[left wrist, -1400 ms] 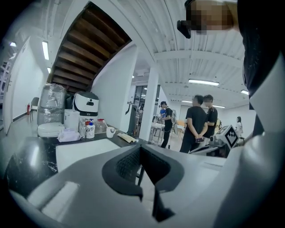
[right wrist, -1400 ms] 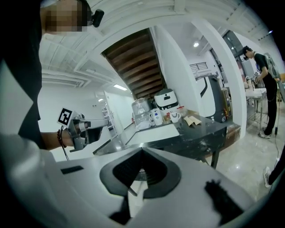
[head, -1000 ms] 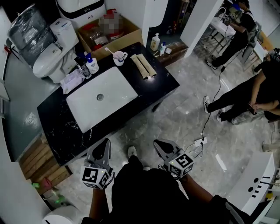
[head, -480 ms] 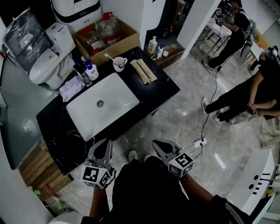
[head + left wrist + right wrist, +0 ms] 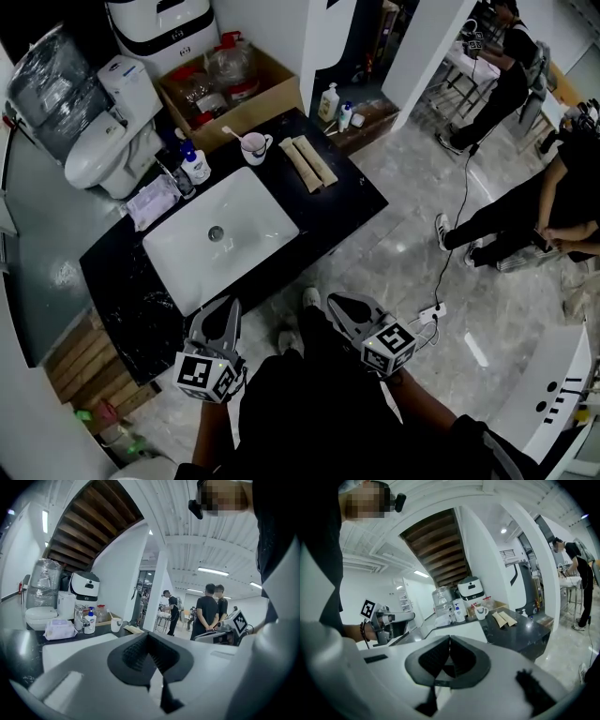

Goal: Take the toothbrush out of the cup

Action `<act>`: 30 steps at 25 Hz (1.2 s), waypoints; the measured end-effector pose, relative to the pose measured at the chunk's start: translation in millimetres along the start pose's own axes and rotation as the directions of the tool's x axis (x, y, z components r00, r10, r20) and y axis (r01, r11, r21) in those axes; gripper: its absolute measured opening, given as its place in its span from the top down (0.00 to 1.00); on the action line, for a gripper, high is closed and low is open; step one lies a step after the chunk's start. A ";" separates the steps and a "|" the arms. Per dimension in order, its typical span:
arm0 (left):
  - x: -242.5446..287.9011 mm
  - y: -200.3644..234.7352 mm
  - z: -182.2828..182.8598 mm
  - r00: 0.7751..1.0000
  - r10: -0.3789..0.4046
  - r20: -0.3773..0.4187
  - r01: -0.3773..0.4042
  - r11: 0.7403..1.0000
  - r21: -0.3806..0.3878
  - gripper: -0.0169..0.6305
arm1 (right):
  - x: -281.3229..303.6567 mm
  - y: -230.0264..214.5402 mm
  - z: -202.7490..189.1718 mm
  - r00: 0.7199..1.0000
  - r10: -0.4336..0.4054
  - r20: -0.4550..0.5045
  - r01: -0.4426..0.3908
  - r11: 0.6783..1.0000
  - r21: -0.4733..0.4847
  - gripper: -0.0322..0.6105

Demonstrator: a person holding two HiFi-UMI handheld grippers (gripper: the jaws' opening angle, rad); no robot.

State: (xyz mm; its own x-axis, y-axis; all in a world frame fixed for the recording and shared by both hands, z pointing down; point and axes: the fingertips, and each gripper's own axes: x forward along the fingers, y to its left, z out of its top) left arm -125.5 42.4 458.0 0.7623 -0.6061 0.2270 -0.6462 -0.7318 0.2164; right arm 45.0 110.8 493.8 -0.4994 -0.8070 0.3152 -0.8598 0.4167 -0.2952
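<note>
A white cup (image 5: 253,146) stands at the far edge of the black counter (image 5: 352,192), with a toothbrush (image 5: 234,134) leaning out of it to the left. Both grippers are held low, well short of the counter. My left gripper (image 5: 223,317) and right gripper (image 5: 343,309) are shut with nothing in them. In the left gripper view the cup (image 5: 116,625) and toothbrush (image 5: 108,615) show far off beyond the closed jaws (image 5: 147,638). The right gripper view shows the cup (image 5: 481,612) with its toothbrush (image 5: 475,606) past the closed jaws (image 5: 449,641).
A white sink basin (image 5: 220,227) fills the counter's middle. A pump bottle (image 5: 195,165) and a tissue pack (image 5: 150,201) sit left of the cup, two tan folded packs (image 5: 309,162) to its right. Behind are a toilet (image 5: 103,139) and cardboard box (image 5: 267,89). People sit and stand at the right.
The counter has come slightly nearer in the head view as the person steps forward. Both grippers stay shut and in the same place in the view.
</note>
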 end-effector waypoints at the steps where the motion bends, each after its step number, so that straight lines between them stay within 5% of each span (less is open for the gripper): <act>1: 3.4 1.7 2.9 1.000 0.005 0.003 -0.005 1.000 0.000 0.96 | 5.0 -3.3 3.5 1.000 0.009 0.001 -0.009 1.000 -0.002 0.93; 30: 135.8 38.9 51.7 0.994 0.108 -0.016 -0.108 0.994 0.005 0.96 | 93.8 -132.5 67.4 0.984 0.178 0.003 -0.178 0.984 0.027 0.93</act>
State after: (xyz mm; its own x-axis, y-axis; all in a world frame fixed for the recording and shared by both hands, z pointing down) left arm -45.3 -84.5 448.2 0.6872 -0.6766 0.2646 -0.7248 -0.6634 0.1860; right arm 119.3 -48.3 501.7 -0.6440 -0.7214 0.2548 -0.7541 0.5423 -0.3706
